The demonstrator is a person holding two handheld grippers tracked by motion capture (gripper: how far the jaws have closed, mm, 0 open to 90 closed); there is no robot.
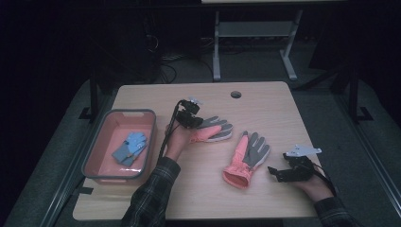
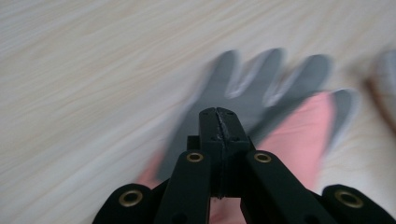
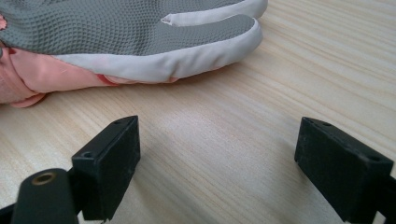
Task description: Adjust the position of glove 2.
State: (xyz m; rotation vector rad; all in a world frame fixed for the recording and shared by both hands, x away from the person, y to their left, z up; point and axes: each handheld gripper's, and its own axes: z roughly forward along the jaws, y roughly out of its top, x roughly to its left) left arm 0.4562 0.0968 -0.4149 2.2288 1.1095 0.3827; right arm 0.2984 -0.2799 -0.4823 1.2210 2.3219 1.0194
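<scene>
Two pink gloves with grey palms lie on the wooden table (image 1: 265, 111). One glove (image 1: 216, 130) lies mid-table with its fingers pointing right. My left gripper (image 1: 193, 118) hovers at its wrist end. In the left gripper view the gripper (image 2: 218, 114) is shut over the blurred grey palm (image 2: 280, 88), and I see no fabric between the jaws. The other glove (image 1: 247, 158) lies palm up, right of centre. My right gripper (image 1: 275, 172) stands open just right of its cuff. In the right gripper view the gripper (image 3: 219, 163) is low over bare wood, short of that glove (image 3: 130, 32).
A pink bin (image 1: 118, 112) stands at the table's left edge with a pair of blue gloves (image 1: 131, 146) inside. A cable hole (image 1: 235, 94) sits near the far edge. Behind the table, a grey desk frame (image 1: 216, 47) stands on the dark floor.
</scene>
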